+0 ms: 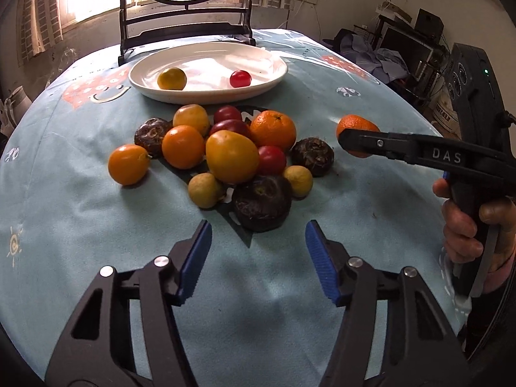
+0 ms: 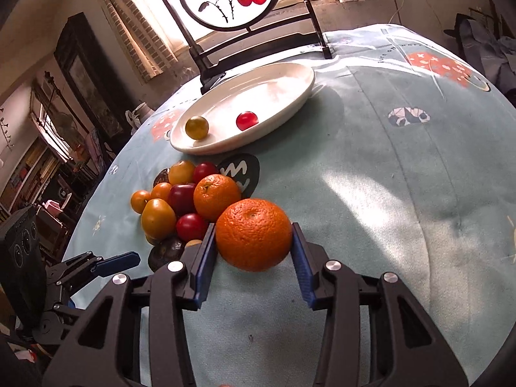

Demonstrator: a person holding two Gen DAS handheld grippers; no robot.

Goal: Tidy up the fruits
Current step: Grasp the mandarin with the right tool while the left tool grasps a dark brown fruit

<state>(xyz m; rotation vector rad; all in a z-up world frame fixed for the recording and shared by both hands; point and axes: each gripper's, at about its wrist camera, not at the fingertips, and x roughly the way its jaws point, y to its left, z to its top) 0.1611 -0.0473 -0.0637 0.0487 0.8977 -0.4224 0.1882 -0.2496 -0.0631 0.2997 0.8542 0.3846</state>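
Note:
A pile of fruit (image 1: 232, 156) lies mid-table: oranges, yellow and red small fruits, dark brown ones. It also shows in the right wrist view (image 2: 180, 206). A white plate (image 1: 258, 88) behind it holds a yellow fruit (image 1: 172, 78) and a red fruit (image 1: 240, 78). My right gripper (image 2: 253, 242) is shut on an orange (image 2: 253, 234), held just above the cloth right of the pile; the orange shows in the left wrist view (image 1: 356, 125). My left gripper (image 1: 258, 238) is open and empty, just in front of a dark fruit (image 1: 262, 202).
A light blue printed cloth (image 1: 371, 213) covers the round table. A dark wooden stand with a round painted screen (image 1: 187, 16) stands behind the plate (image 2: 290, 96). Room clutter lies beyond the table's right edge (image 1: 403, 51).

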